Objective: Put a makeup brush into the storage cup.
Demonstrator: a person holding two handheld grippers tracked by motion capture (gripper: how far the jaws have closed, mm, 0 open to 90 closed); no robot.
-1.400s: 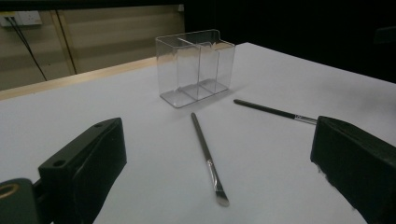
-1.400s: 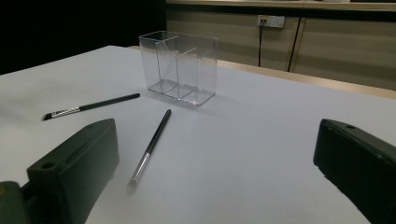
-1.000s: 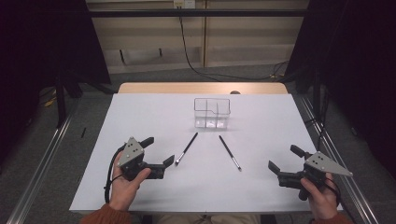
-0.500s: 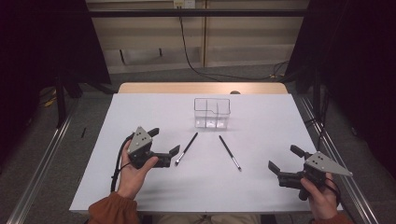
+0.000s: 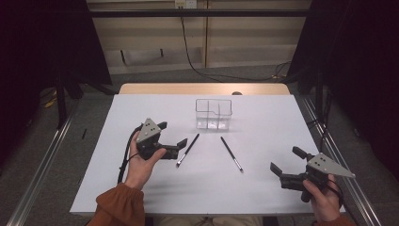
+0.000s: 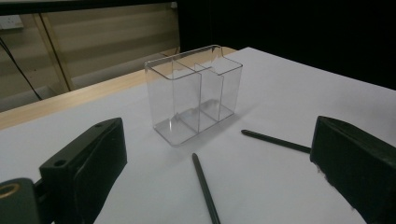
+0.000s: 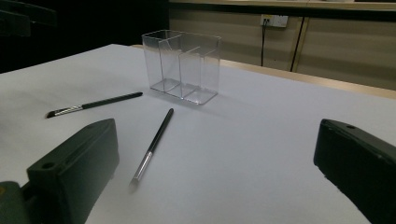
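A clear plastic organizer (image 5: pixel 214 114) with compartments stands at the table's middle back. In front of it two thin black brushes lie flat on the white tabletop, one on the left (image 5: pixel 188 149) and one on the right (image 5: pixel 231 153). My left gripper (image 5: pixel 172 134) is open just left of the left brush, its jaws spread wide and holding nothing. In the left gripper view that brush (image 6: pixel 205 189) lies between the jaws, with the organizer (image 6: pixel 194 93) beyond. My right gripper (image 5: pixel 286 159) is open near the front right, apart from the right brush (image 7: pixel 152 144).
The white table (image 5: pixel 263 197) has a wooden strip along its far edge (image 5: pixel 202 88). Metal rails run on the floor on both sides. A black cable (image 5: pixel 190 52) hangs down the back wall.
My left gripper has moved forward and to the right, up to the left brush. The right gripper and both brushes have stayed put.
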